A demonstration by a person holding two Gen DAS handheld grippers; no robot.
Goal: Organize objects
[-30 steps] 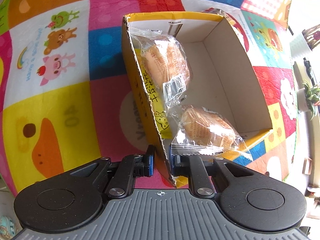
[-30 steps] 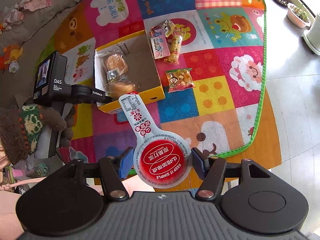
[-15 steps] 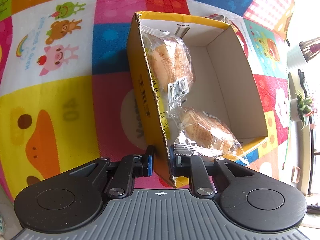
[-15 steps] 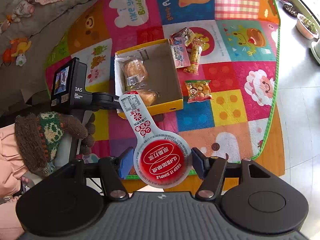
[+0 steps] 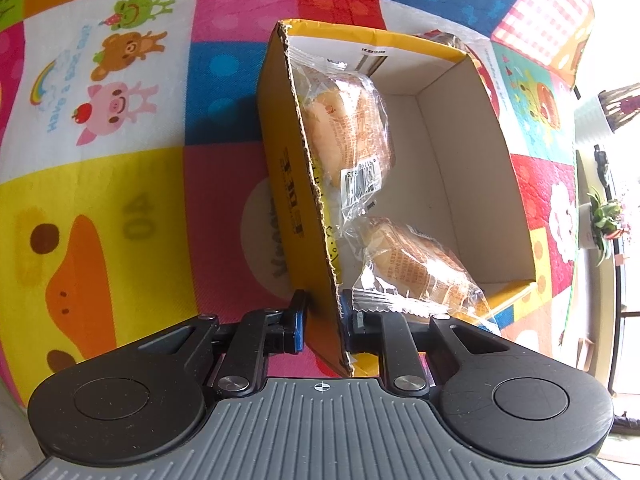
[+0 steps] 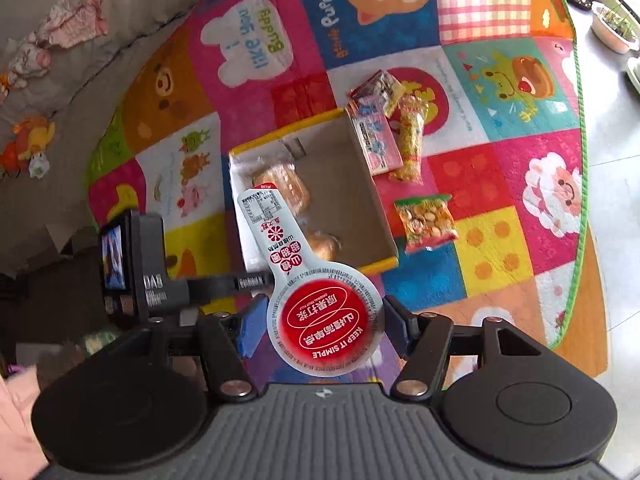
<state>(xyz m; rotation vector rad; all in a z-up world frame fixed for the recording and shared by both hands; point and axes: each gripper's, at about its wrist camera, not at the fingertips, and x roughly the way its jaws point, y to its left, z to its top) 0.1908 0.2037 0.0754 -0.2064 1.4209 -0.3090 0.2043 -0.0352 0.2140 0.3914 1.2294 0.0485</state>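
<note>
The right claw (image 6: 320, 322), half open, grips a light, stiff, crushable spoon-shaped snack pack (image 6: 320, 320) by its round head above the cardboard box (image 6: 376, 196), whose thin wall the near-closed left claw (image 5: 322, 320) pinches.

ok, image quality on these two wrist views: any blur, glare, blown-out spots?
Left wrist: sharp; box and buns crisp, glare on the wrappers, window edge at right blown out, strong fisheye bending of the mat. Right wrist: motion-smeared throughout, snacks soft, floor at right overexposed.
</note>
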